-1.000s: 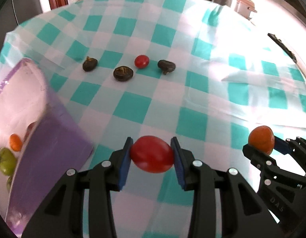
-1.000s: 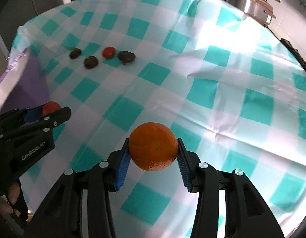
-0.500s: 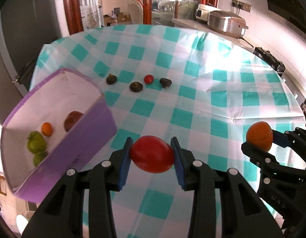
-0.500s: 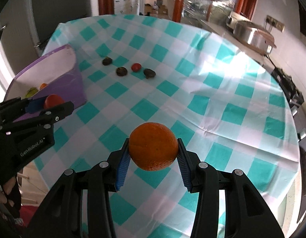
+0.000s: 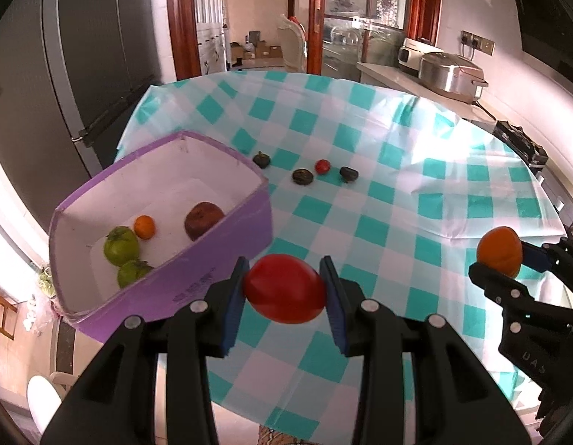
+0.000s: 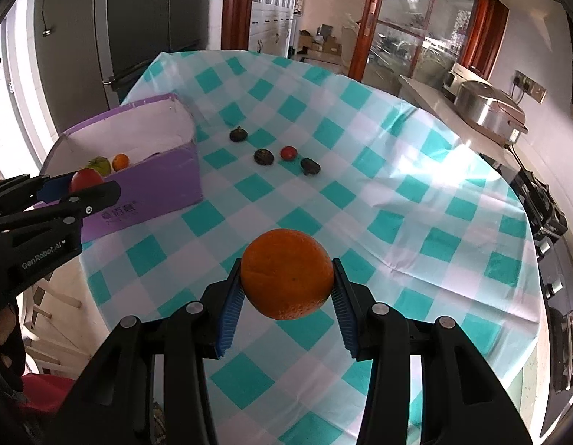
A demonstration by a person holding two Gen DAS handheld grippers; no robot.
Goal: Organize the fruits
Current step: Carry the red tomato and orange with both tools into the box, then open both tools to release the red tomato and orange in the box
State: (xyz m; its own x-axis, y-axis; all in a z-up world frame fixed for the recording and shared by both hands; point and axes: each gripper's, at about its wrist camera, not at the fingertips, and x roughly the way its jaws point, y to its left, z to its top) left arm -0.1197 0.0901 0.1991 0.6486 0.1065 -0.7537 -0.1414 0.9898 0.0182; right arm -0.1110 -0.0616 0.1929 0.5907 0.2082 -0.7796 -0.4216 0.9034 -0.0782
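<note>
My left gripper [image 5: 284,291] is shut on a red tomato [image 5: 284,287], held high above the table just right of the purple box [image 5: 227,252]. The box holds two green fruits [image 5: 119,246], a small orange fruit [image 5: 144,227] and a brown fruit [image 5: 203,215]. My right gripper [image 6: 286,289] is shut on an orange [image 6: 286,272], held high above the table's near side. Three dark fruits [image 5: 302,176] and a small red tomato [image 5: 322,166] lie on the checked tablecloth [image 5: 379,200] beyond the box. The left gripper also shows in the right wrist view [image 6: 84,183].
The round table's edge is near below both grippers, with floor and a white chair [image 5: 41,400] beyond it. A counter with metal cookers [image 5: 449,72] stands at the back right. Dark cabinets [image 5: 82,74] stand at the left.
Both grippers have risen well above the table with their fruits; the view now takes in the whole table and the inside of the box.
</note>
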